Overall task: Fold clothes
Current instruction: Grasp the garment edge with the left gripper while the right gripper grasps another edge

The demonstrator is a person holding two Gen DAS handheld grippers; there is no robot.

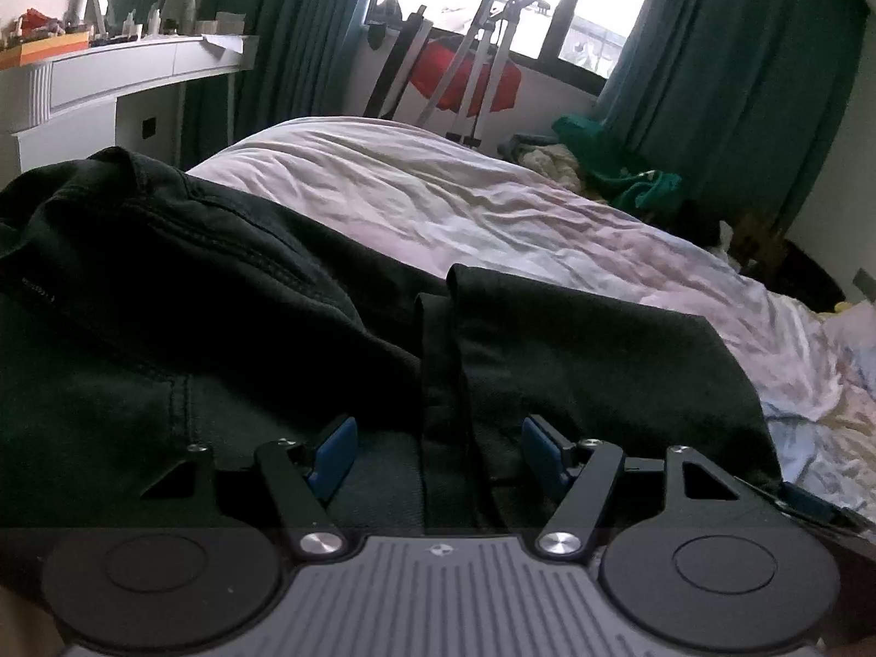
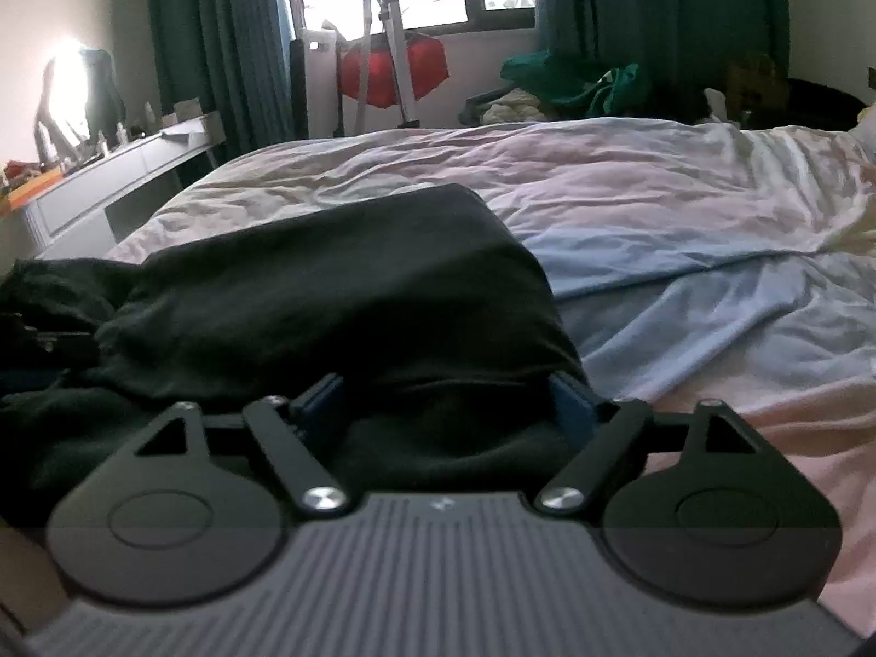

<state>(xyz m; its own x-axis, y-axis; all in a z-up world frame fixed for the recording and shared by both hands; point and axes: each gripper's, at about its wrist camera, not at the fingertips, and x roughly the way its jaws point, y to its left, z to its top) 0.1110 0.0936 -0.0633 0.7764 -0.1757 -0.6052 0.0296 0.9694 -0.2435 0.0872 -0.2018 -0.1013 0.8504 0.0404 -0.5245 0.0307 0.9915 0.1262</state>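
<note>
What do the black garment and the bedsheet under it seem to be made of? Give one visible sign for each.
Black garment: probably heavy cotton, denim-like, matte; raised double-stitched seams show. Bedsheet: thin woven cloth, perhaps cotton, with a slight sheen; it lies in many fine creases.

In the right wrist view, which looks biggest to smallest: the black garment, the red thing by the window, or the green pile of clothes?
1. Black garment, though it lies nearest the camera.
2. Red thing and green pile look about alike; too close to rank.
</note>
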